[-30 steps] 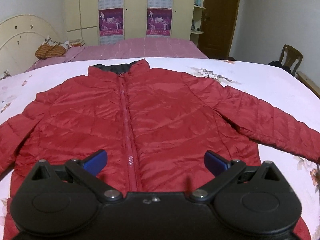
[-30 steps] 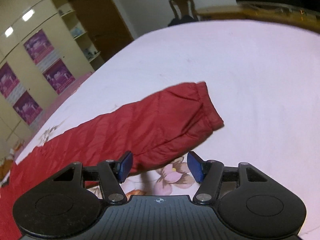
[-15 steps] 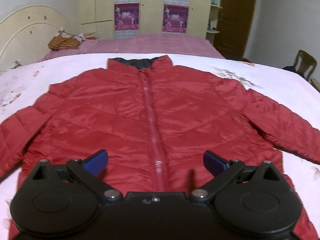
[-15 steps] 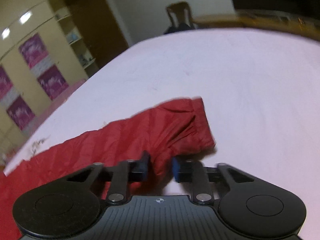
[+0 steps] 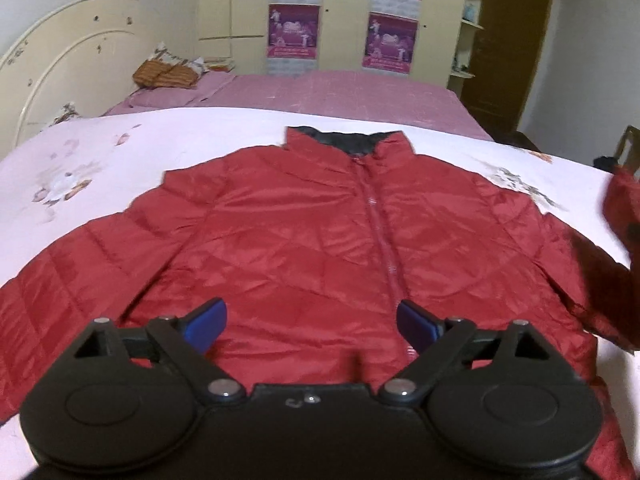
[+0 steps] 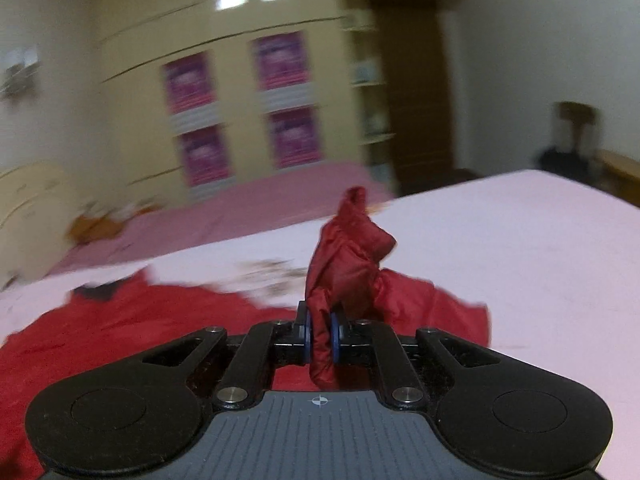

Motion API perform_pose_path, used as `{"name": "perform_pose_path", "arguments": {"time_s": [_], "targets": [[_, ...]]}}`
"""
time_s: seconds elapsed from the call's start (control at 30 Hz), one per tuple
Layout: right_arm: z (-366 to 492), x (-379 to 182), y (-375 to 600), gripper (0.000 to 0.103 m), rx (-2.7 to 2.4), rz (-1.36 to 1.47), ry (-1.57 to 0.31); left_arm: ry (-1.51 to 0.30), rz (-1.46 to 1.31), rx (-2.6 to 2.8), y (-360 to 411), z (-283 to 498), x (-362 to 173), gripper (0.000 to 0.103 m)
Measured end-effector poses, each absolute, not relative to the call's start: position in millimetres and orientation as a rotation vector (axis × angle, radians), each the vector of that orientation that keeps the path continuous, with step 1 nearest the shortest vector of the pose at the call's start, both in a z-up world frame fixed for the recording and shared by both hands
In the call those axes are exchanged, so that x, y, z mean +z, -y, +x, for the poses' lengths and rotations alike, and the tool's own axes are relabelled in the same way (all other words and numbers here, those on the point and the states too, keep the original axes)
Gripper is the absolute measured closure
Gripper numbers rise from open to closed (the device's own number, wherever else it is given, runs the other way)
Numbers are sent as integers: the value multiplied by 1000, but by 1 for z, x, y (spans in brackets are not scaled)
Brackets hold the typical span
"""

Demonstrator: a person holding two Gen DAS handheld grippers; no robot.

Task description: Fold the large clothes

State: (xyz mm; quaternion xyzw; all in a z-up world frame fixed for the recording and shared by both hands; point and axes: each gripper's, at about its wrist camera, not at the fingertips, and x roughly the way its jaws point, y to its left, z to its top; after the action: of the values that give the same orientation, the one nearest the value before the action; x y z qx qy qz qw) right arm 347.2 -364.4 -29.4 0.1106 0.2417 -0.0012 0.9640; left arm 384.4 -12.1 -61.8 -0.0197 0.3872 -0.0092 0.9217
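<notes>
Your left gripper (image 5: pixel 310 322) hangs over the lower front of the red jacket (image 5: pixel 304 248), its blue fingers (image 5: pixel 206 322) spread wide with nothing between them. The jacket lies face up on the pale flowered bedspread (image 5: pixel 100 152), zipped shut, collar toward the far edge of the bed, one sleeve stretched out flat toward the bed's left side. The zip (image 5: pixel 380 240) runs down just inside your right-hand finger.

Your right gripper (image 6: pixel 320 334) is closed tight on the jacket's other sleeve (image 6: pixel 348 256): the blue pads (image 6: pixel 307 334) pinch a fold of red fabric, and the cuff end stands up above them, off the bedspread (image 6: pixel 520 240). From the left wrist view that lifted sleeve (image 5: pixel 620 208) shows as a red bunch at the right edge of the frame, above the bed. The right view is blurred.

Beyond the bed's far edge lies a pink bed (image 5: pixel 340 92) with a brown cushion (image 5: pixel 164 76) near its headboard, and posters (image 5: pixel 294 32) hang on the wardrobe behind.
</notes>
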Motion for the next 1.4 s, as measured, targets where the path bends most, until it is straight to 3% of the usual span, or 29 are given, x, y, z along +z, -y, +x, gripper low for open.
{"name": "perform_pose_path", "arguments": {"time_s": [0.2, 0.57, 0.7, 0.8, 0.9, 0.97, 1.03, 1.13, 1.23, 1.27, 1.3, 1.4], "targets": [[365, -44, 256, 94, 210, 103, -589, -770, -136, -55, -21, 385, -64, 18], [365, -90, 114, 94, 376, -80, -689, -776, -232, -91, -76, 388, -70, 18], [382, -113, 94, 92, 417, -161, -715, -774, -245, -108, -85, 390, -71, 6], [376, -107, 91, 16, 428, -188, -640, -771, -254, -141, -82, 395, -71, 2], [369, -94, 113, 18, 396, -127, -619, -782, -273, -194, -72, 406, -75, 3], [368, -90, 134, 33, 355, -65, -619, -799, -287, -238, -59, 416, -82, 6], [369, -87, 157, 60, 287, -11, -634, -835, -288, -265, -47, 430, -93, 14], [368, -85, 191, 81, 189, 50, -659, -867, -272, -283, -30, 448, -106, 28], [366, -77, 216, 85, 120, 93, -675, -895, -248, -288, -16, 461, -118, 43], [366, -77, 223, 85, 104, 103, -680, -902, -231, -288, -12, 464, -121, 56], [366, -75, 228, 85, 91, 114, -686, -906, -210, -285, -8, 467, -123, 75], [363, -76, 237, 85, 66, 134, -705, -883, -192, -286, -4, 469, -123, 87]]}}
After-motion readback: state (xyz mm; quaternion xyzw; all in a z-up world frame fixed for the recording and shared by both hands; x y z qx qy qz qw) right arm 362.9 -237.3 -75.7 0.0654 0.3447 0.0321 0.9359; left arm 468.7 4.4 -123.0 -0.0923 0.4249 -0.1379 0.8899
